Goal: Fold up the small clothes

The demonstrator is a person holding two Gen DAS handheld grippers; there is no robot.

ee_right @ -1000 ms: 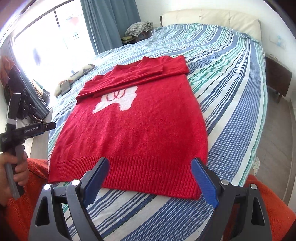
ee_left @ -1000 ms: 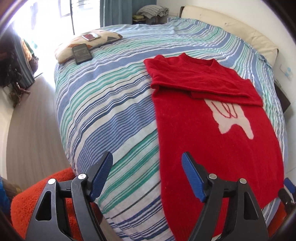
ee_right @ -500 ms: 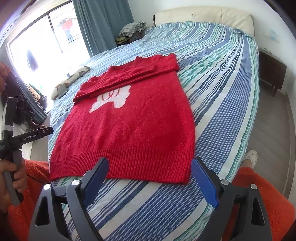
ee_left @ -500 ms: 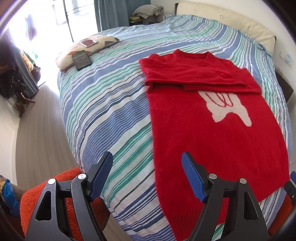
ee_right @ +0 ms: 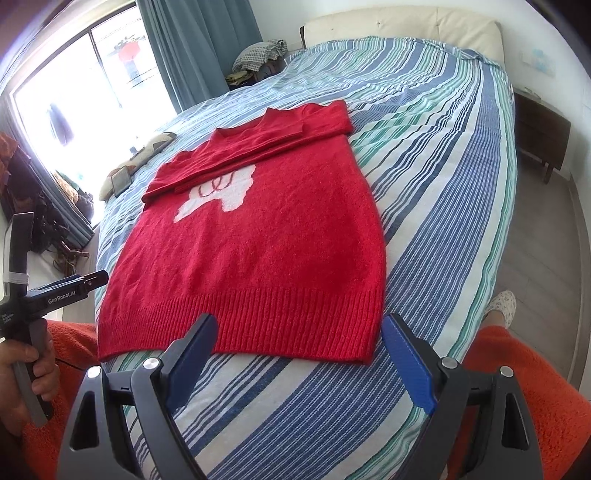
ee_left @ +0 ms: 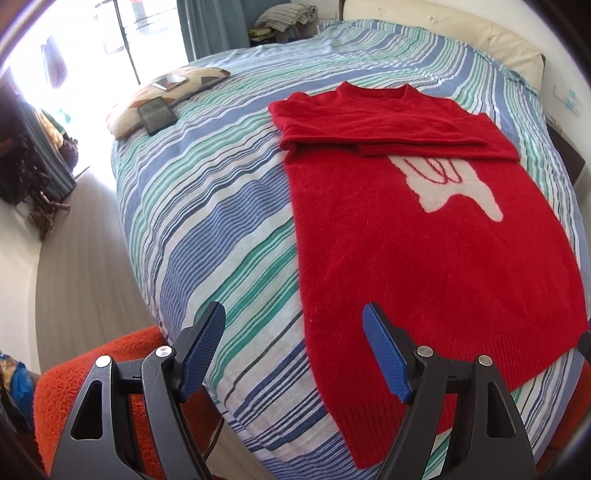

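A red sweater [ee_left: 424, 251] with a white motif lies flat on the striped bed, both sleeves folded across its chest; it also shows in the right wrist view [ee_right: 258, 251]. My left gripper [ee_left: 295, 350] is open and empty, held above the bed's near edge by the sweater's left side. My right gripper [ee_right: 299, 354] is open and empty, just short of the ribbed hem [ee_right: 258, 328]. The left gripper's body [ee_right: 48, 299] shows at the left of the right wrist view, held in a hand.
A patterned cushion [ee_left: 162, 99] with a phone [ee_left: 157, 114] on it lies at the bed's far left. A cream headboard [ee_right: 399, 26] is at the far end. A nightstand [ee_right: 539, 129] stands right of the bed. An orange fabric [ee_left: 110, 369] is below the grippers.
Both grippers have pulled back and up from the bed, so the whole sweater and its hem show farther away. Both stay open. The sweater has not moved.
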